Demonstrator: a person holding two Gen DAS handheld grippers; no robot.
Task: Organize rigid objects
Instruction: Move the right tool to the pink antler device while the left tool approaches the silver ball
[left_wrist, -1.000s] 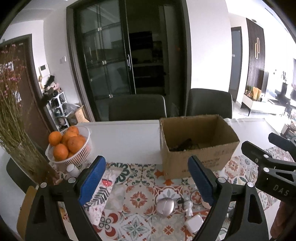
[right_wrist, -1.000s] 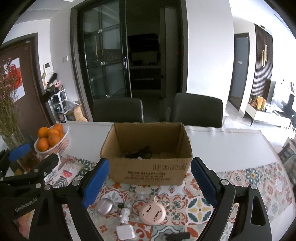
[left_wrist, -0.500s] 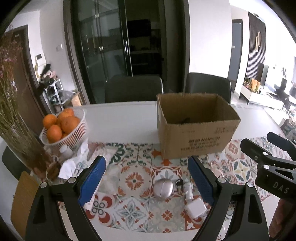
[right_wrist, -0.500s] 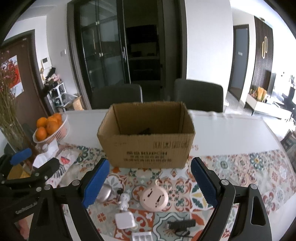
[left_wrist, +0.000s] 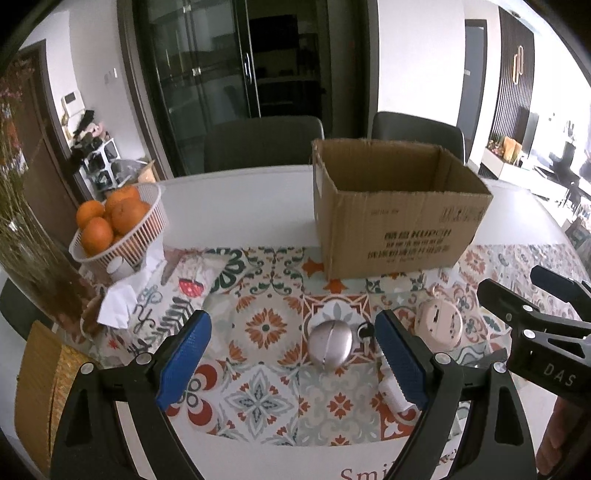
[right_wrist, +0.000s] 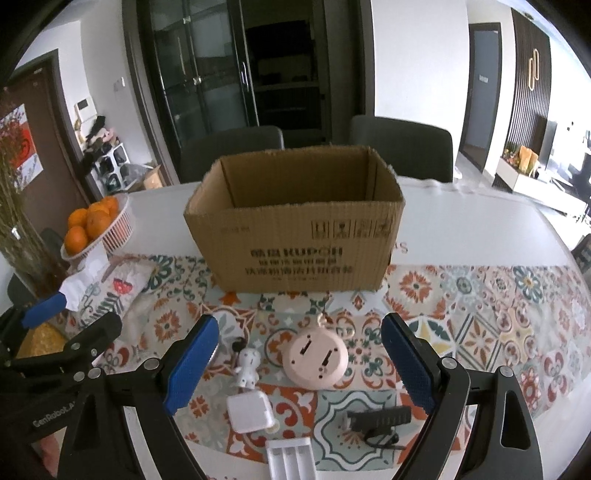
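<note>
We hold both tongs tilted downward over the near edge of the desk (right_wrist: 461, 229), side by side. The left tongs (left_wrist: 291, 362) stand spread wide, and nothing is between their blue pads; below them, on the patterned cloth (left_wrist: 266, 288), lies a silver round case (left_wrist: 330, 347), apart from both pads. The right tongs (right_wrist: 301, 363) are spread wide as well and grip nothing. Under their gap lies a pink round device (right_wrist: 315, 358), back side up, and just to its left a small white figurine (right_wrist: 246, 367). Nearer to us we see a white charger (right_wrist: 249, 408), a white tray with slots (right_wrist: 291, 456) at the cloth's edge, and a black clip-like object (right_wrist: 378, 421); we cannot tell what this last one is.

The cardboard box (right_wrist: 295, 236) stands open and upright behind these small things, partly on the cloth and partly on the bare white desk. From this angle its inside bottom is hidden.

On the left a white basket (left_wrist: 142, 236) holds oranges (left_wrist: 110, 218), with crumpled white paper (left_wrist: 118, 306) in front of it. Two dark chairs (right_wrist: 232, 149) stand behind the desk.

In the left view the right tongs show at the right edge, and at the lower right corner a bit of a hand (left_wrist: 561, 443) shows.
</note>
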